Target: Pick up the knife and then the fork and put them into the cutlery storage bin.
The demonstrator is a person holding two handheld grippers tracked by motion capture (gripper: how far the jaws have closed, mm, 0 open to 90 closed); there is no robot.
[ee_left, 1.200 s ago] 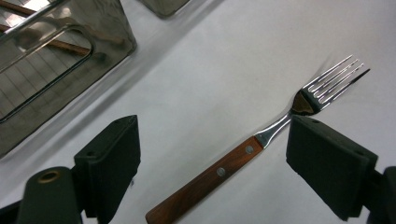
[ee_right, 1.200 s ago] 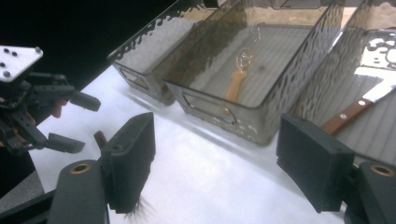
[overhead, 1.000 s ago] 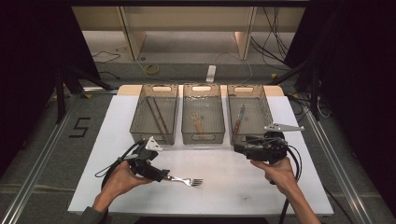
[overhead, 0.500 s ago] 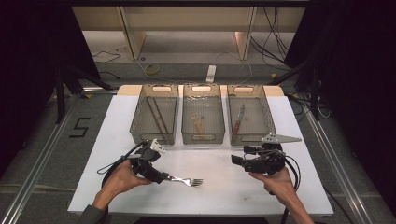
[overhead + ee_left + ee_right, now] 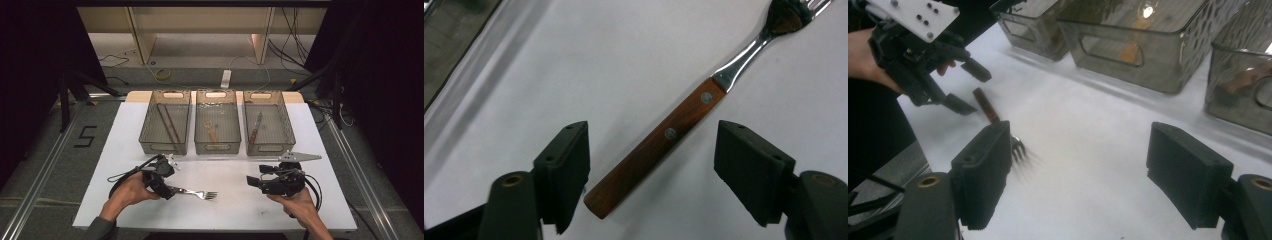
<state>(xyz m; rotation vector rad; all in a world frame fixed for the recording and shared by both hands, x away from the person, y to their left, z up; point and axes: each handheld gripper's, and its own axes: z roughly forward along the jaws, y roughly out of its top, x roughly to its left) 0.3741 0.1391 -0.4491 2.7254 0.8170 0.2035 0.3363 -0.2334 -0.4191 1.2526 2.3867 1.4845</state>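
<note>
A fork (image 5: 199, 193) with a wooden handle lies on the white table top, tines pointing right. My left gripper (image 5: 167, 191) is low over its handle end. In the left gripper view the handle (image 5: 664, 145) lies slantwise between the two pads (image 5: 566, 170). The jaws have just been closing, but neither pad touches the wood. My right gripper (image 5: 251, 181) hovers to the right of the fork, pointing left at it, open with nothing between its jaws (image 5: 1080, 132). In the right gripper view the fork (image 5: 989, 107) and the left gripper (image 5: 965, 87) appear farther off.
Three smoky plastic bins stand in a row at the back of the table. The left bin (image 5: 172, 93) holds dark rods, the middle bin (image 5: 216, 148) a wooden-handled utensil, the right bin (image 5: 266, 148) a knife. Bare white table top (image 5: 230, 215) lies between the hands.
My right gripper has come down and toward the table's near edge. The left gripper has stayed over the fork handle.
</note>
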